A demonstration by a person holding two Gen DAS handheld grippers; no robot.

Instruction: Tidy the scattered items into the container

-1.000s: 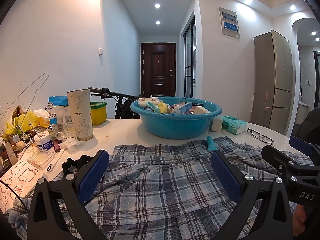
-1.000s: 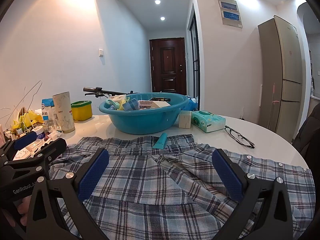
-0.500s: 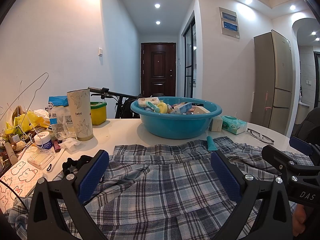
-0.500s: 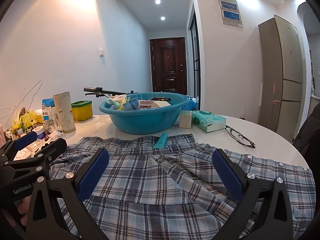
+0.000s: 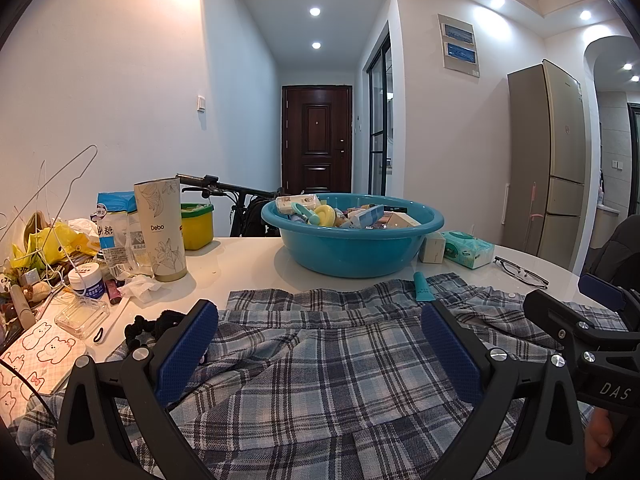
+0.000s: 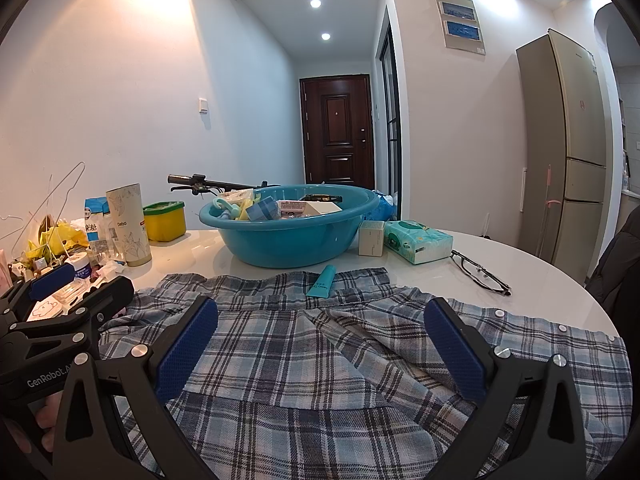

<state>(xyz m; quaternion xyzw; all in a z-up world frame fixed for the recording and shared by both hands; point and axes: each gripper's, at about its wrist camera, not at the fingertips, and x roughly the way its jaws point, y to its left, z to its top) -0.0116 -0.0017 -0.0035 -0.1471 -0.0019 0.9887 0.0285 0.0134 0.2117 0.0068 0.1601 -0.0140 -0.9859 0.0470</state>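
Basin (image 5: 352, 248), blue and already heaped with small items, stands at mid-surface (image 5: 240, 272) behind a plaid shirt (image 5: 328, 360). Left claw (image 5: 318, 344) and right claw (image 6: 320, 340) hover wide open, empty. Step in hand: choosing a target; likely next, the teal tube (image 6: 321, 280) on the shirt's far edge, calling for a forward reach.

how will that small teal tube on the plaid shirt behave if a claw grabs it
The teal tube looks small, so probably light. It lies flat on the soft plaid shirt, so it may sink or skid when pinched. Likely squeezable; grip gently.
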